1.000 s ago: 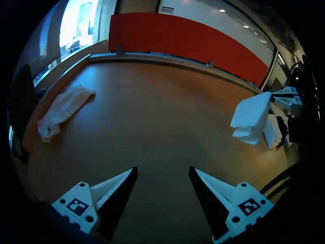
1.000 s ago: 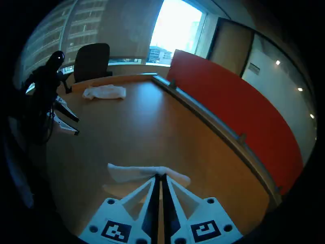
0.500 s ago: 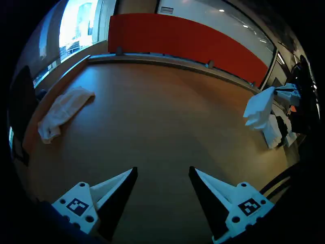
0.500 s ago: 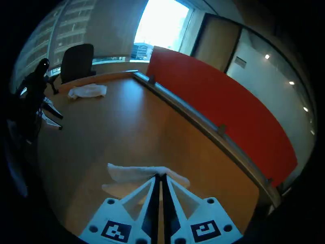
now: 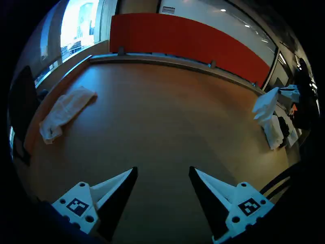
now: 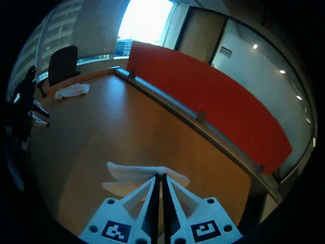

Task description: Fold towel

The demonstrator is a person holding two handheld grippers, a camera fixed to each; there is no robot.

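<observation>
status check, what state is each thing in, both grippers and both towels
left gripper: jaws open, holding nothing, above the table
right gripper: jaws shut on the held towel
held towel: bunched, hanging from the right gripper, not folded flat
far towel: lying crumpled on the table near its edge, nothing touching it
</observation>
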